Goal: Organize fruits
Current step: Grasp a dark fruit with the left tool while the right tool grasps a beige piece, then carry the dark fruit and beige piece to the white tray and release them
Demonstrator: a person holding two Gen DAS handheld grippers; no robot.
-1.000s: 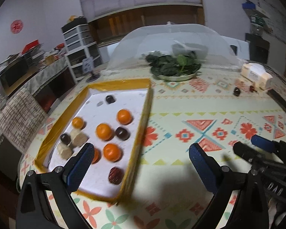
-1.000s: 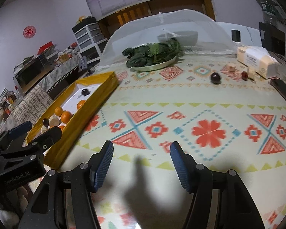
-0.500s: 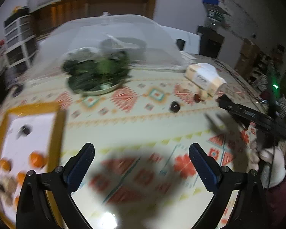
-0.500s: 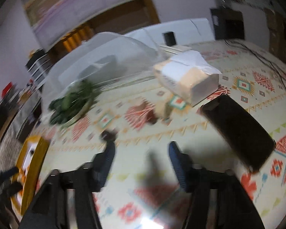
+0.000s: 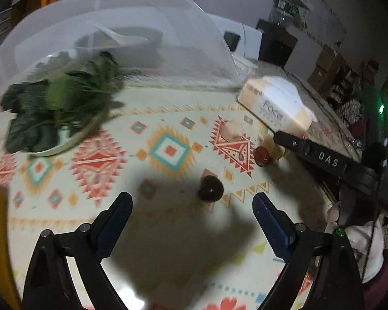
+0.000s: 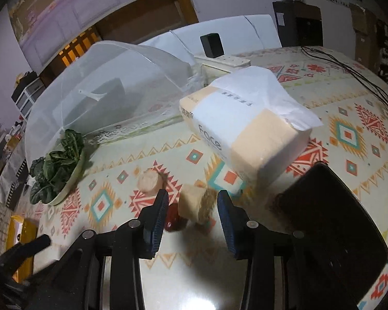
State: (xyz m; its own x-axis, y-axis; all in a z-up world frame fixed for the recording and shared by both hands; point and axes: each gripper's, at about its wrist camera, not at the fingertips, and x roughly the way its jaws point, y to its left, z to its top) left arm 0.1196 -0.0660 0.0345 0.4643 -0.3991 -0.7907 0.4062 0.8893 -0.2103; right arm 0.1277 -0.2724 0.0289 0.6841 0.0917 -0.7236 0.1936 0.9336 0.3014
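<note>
The left gripper (image 5: 191,217) is spread wide and empty, with the dark plum (image 5: 210,188) on the table (image 5: 168,245) just ahead between its fingers. The right gripper (image 6: 191,206) is also released, its fingers flanking a tan block (image 6: 196,202) beside a red fruit (image 6: 172,221). The plum looks small, round, smooth and soft-skinned, likely to roll: grip across its widest part with light pressure.

The left gripper (image 5: 192,206) hangs low over the table, jaws spread wide; the right gripper (image 6: 192,204) — tilted downward — also has its jaws parted.
</note>
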